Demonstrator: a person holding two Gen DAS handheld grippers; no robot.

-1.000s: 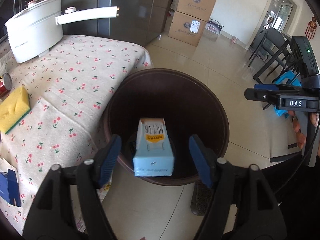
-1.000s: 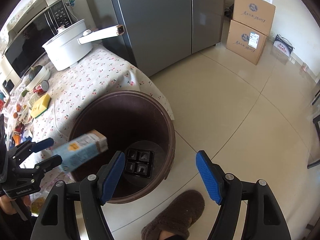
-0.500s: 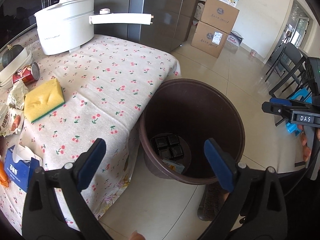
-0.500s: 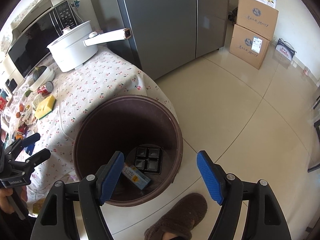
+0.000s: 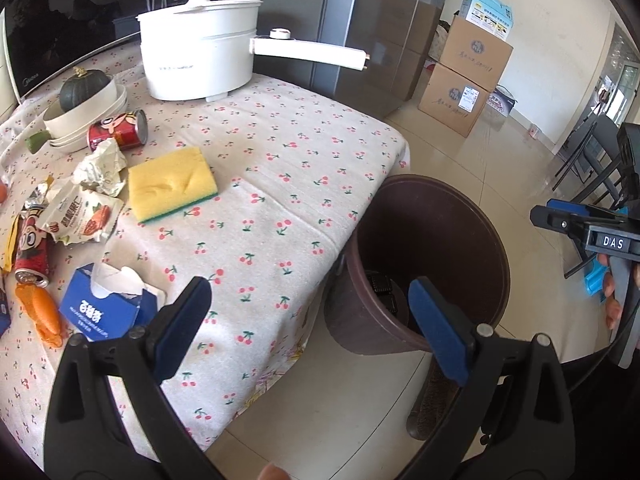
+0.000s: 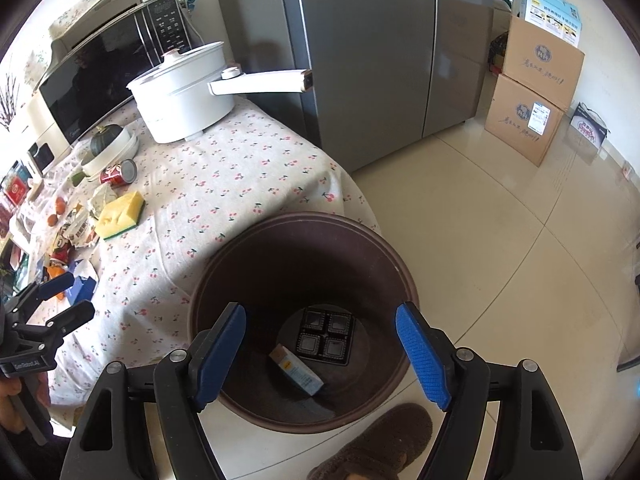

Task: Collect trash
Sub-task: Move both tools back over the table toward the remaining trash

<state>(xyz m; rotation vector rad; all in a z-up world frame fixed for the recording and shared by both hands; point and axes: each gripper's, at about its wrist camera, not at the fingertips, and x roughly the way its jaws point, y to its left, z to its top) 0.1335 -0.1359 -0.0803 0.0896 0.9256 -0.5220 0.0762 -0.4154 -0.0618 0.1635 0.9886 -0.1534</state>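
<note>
The carton (image 6: 296,370) you held a second ago has dropped into the bin (image 6: 404,276) and lies on its floor beside a black tray (image 6: 326,336). Your left gripper (image 5: 308,320) has swung back over the bench (image 5: 280,184), released and empty, near the blue box (image 5: 100,308). Your right gripper (image 6: 320,350) hangs above the bin, its jaws opening with nothing between them, the carton directly below.

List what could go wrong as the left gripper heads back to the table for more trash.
The yellow sponge and blue tissue box lie among the wrappers, so a non-trash item might get grabbed. The carrot sits close to the toppled red can, inviting a mixed grasp.
</note>
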